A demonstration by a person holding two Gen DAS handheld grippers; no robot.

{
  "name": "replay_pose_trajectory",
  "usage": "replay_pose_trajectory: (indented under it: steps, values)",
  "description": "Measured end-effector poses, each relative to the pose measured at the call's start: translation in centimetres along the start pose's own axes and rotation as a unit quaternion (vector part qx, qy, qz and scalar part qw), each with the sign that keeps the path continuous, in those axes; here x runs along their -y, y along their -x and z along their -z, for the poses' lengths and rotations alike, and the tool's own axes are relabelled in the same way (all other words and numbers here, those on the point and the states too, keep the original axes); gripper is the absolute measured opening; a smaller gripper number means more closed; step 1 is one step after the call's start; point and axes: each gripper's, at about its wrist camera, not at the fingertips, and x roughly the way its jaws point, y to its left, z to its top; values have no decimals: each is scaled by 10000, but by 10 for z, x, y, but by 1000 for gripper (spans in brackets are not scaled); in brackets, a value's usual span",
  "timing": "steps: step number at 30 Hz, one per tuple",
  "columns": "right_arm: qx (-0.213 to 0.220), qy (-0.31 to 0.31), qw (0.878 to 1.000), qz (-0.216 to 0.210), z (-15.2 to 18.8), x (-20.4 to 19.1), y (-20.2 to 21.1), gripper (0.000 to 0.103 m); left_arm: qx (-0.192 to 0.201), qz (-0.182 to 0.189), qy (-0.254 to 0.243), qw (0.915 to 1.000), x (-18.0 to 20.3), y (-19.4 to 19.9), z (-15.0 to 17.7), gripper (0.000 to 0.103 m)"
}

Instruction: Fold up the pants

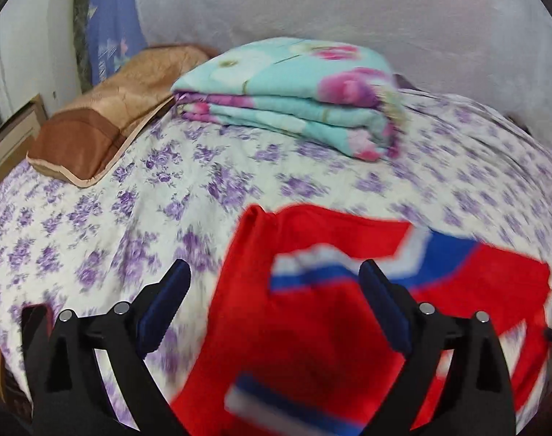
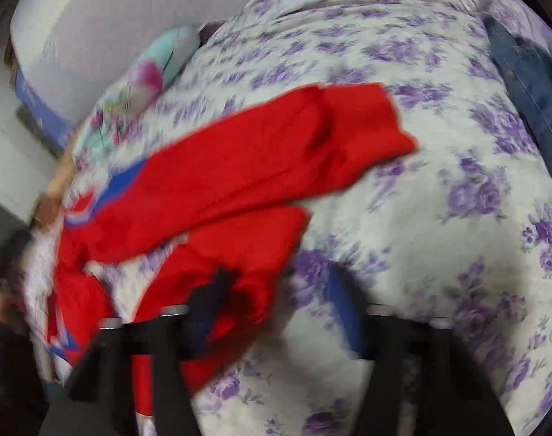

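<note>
The red pants (image 1: 312,327) lie loosely folded on the flowered bed (image 1: 130,196), near its front edge, the left gripper (image 1: 276,290) spread wide above them holding nothing, the right gripper (image 2: 276,290) partly open beside their cloth, its grip too blurred to tell.

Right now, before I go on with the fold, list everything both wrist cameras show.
pants: one, red with blue and white stripes, lying on the bed in front of both grippers
bedsheet: one, white with purple flowers, covering the bed
quilt: one, folded, turquoise with pink flowers, far side of the bed
pillow: one, tan and brown, left of the quilt
jeans: one, blue denim, right edge of the bed
wall: pale, behind the bed
left gripper: black, blue pads, jaws wide, nothing held
right gripper: black, blurred, jaws apart over pants edge and sheet
</note>
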Motion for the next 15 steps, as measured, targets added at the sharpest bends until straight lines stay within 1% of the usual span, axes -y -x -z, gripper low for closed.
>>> replay_pose_trajectory:
  steps: [1,2,3,5,6,8,10,11,12,13,14,15]
  values:
    - [102,199,9997,-103,3,-10,5,12,-30,30,-133,9999,4,8,11,94]
    - [250,199,9995,-88,4,-14,13,11,-103,35,-233,9997,6,11,21,94]
    - [539,155,9984,-118,6,-15,29,11,-198,18,-315,9993,11,13,31,94]
    - [1246,117,9920,-181,15,-16,72,11,-411,9,-405,9983,13,14,53,94]
    - [1745,112,9846,-88,26,-15,105,11,-474,37,-384,9981,13,16,64,94]
    - [2437,134,9697,85,47,-12,150,11,-548,197,-234,9980,7,22,87,94]
    - [3104,113,9499,342,83,-2,191,11,-569,316,-68,9979,3,28,102,94]
    - [3218,59,9456,465,97,6,200,13,-574,417,44,9975,0,32,112,94]
    - [3226,-102,9448,556,113,17,203,16,-595,499,139,9969,-2,36,120,94]
    - [2954,-465,9524,598,132,35,196,39,-637,554,213,9962,-4,38,127,94]
    - [2697,-697,9584,625,140,47,188,62,-707,596,299,9953,-7,39,134,94]
    - [2369,-1036,9638,654,152,61,176,62,-763,622,390,9944,-10,41,140,94]
